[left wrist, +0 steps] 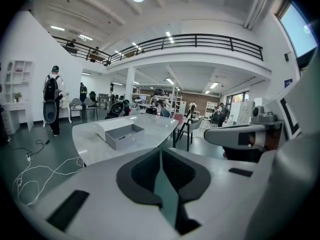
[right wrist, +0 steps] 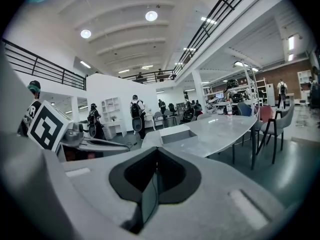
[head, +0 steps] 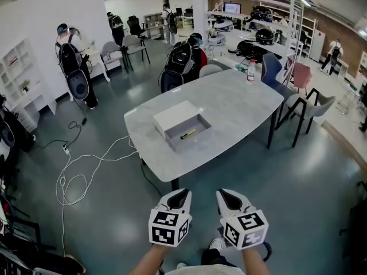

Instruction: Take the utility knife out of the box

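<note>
An open grey box (head: pixel 184 132) sits on the grey table (head: pixel 229 107), its white lid (head: pixel 175 116) leaning against the far left side. A yellow-and-black utility knife (head: pixel 187 134) lies inside on the box floor. The box (left wrist: pixel 122 134) shows in the left gripper view and again, farther off, as the box (right wrist: pixel 175 135) in the right gripper view. My left gripper (head: pixel 179 198) and right gripper (head: pixel 230 199) are held side by side well short of the table's near edge, both shut and empty. In their own views the left gripper (left wrist: pixel 161 165) and right gripper (right wrist: pixel 156 173) have jaws pressed together.
A water bottle (head: pixel 250 70) stands at the table's far end. Chairs (head: pixel 309 110) stand along the right side and behind the table. White cables (head: pixel 86 171) trail over the floor at left. A person with a backpack (head: pixel 71 62) stands at far left; others are further back.
</note>
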Demonstrator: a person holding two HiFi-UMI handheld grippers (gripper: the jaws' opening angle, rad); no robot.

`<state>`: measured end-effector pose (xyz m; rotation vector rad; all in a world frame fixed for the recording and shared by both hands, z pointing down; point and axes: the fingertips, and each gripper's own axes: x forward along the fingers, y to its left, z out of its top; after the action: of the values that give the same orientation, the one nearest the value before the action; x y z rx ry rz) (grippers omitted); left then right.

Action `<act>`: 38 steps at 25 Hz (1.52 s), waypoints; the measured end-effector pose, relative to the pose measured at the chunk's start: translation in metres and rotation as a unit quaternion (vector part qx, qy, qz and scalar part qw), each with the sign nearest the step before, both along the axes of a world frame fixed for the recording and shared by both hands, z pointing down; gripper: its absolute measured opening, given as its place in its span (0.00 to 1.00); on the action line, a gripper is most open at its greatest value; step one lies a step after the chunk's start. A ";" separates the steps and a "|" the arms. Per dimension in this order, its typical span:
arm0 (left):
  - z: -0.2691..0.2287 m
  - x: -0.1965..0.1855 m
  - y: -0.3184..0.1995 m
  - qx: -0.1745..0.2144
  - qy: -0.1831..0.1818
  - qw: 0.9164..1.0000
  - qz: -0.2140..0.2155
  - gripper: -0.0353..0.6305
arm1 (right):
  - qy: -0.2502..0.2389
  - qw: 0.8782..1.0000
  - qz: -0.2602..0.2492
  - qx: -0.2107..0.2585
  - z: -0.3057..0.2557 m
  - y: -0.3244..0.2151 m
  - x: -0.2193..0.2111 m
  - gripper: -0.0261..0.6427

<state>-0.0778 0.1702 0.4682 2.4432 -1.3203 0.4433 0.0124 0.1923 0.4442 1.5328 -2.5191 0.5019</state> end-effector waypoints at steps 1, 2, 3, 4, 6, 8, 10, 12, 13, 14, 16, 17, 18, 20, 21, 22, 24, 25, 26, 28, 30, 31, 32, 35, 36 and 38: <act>0.002 0.004 -0.007 -0.001 -0.002 1.000 -0.001 0.09 | -0.002 1.000 -0.001 -0.001 0.002 -0.007 0.004 0.05; 0.004 0.007 -0.013 -0.003 -0.003 1.000 -0.002 0.09 | -0.004 1.000 -0.001 -0.002 0.003 -0.014 0.007 0.05; 0.005 0.011 -0.019 -0.005 -0.004 1.000 -0.003 0.09 | -0.005 1.000 -0.002 -0.003 0.004 -0.021 0.010 0.05; 0.006 0.013 -0.024 -0.008 -0.005 1.000 -0.004 0.09 | -0.007 1.000 -0.004 -0.005 0.004 -0.027 0.013 0.05; 0.007 0.020 -0.035 -0.013 -0.006 1.000 -0.006 0.09 | -0.009 1.000 -0.007 -0.006 0.003 -0.038 0.019 0.05; 0.007 0.028 -0.045 -0.016 -0.007 1.000 -0.008 0.09 | -0.012 1.000 -0.009 -0.009 0.004 -0.048 0.026 0.05; 0.009 0.036 -0.054 -0.018 -0.008 1.000 -0.009 0.09 | -0.014 1.000 -0.011 -0.011 0.007 -0.058 0.034 0.05; 0.012 0.042 -0.060 -0.020 -0.010 1.000 -0.012 0.09 | -0.016 1.000 -0.013 -0.013 0.009 -0.066 0.041 0.05; 0.013 0.046 -0.064 -0.022 -0.012 1.000 -0.015 0.09 | -0.018 1.000 -0.016 -0.014 0.010 -0.070 0.045 0.05; 0.013 0.049 -0.067 -0.023 -0.012 1.000 -0.018 0.09 | -0.019 1.000 -0.018 -0.014 0.009 -0.074 0.048 0.05; 0.012 0.054 -0.074 -0.024 -0.013 0.999 -0.025 0.09 | -0.020 0.999 -0.025 -0.014 0.008 -0.080 0.054 0.05; 0.010 0.058 -0.077 -0.025 -0.013 0.999 -0.027 0.09 | -0.019 0.999 -0.028 -0.015 0.007 -0.083 0.057 0.05; 0.009 0.061 -0.079 -0.025 -0.012 0.999 -0.029 0.09 | -0.019 0.999 -0.030 -0.016 0.006 -0.085 0.060 0.05; 0.007 0.069 -0.082 -0.024 -0.009 0.999 -0.028 0.09 | -0.019 0.999 -0.032 -0.016 0.005 -0.089 0.066 0.05; 0.007 0.072 -0.083 -0.024 -0.007 0.999 -0.028 0.09 | -0.019 0.999 -0.034 -0.015 0.005 -0.091 0.070 0.05; 0.008 0.074 -0.085 -0.024 -0.007 0.999 -0.030 0.09 | -0.019 0.999 -0.036 -0.015 0.005 -0.093 0.072 0.05; 0.008 0.075 -0.088 -0.025 -0.011 0.999 -0.038 0.09 | -0.020 0.999 -0.042 -0.014 0.005 -0.097 0.076 0.05; 0.008 0.074 -0.090 -0.026 -0.013 0.999 -0.043 0.09 | -0.020 0.999 -0.044 -0.014 0.005 -0.099 0.077 0.05; 0.008 0.074 -0.092 -0.027 -0.013 0.998 -0.047 0.09 | -0.021 0.999 -0.047 -0.013 0.004 -0.101 0.078 0.05; 0.007 0.075 -0.095 -0.025 -0.015 0.998 -0.051 0.09 | -0.021 0.998 -0.050 -0.011 0.004 -0.103 0.081 0.05; 0.005 0.077 -0.099 -0.021 -0.019 0.998 -0.053 0.09 | -0.021 0.998 -0.051 -0.009 0.003 -0.107 0.083 0.05; 0.004 0.078 -0.101 -0.019 -0.020 0.998 -0.053 0.09 | -0.021 0.998 -0.052 -0.008 0.002 -0.109 0.084 0.05; 0.003 0.078 -0.104 -0.019 -0.021 0.998 -0.054 0.09 | -0.022 0.998 -0.053 -0.007 0.002 -0.112 0.085 0.05; 0.006 0.080 -0.111 -0.019 -0.024 0.998 -0.056 0.09 | -0.022 0.998 -0.056 -0.005 0.002 -0.120 0.087 0.05; 0.007 0.080 -0.115 -0.019 -0.025 0.998 -0.056 0.09 | -0.022 0.998 -0.057 -0.005 0.002 -0.123 0.087 0.05; 0.008 0.080 -0.124 -0.018 -0.024 0.998 -0.057 0.09 | -0.020 0.998 -0.059 -0.004 0.003 -0.132 0.086 0.05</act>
<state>0.0020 0.0460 0.4760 2.3274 -1.4494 0.4958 0.0983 0.0599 0.4470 1.3733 -2.6154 0.5283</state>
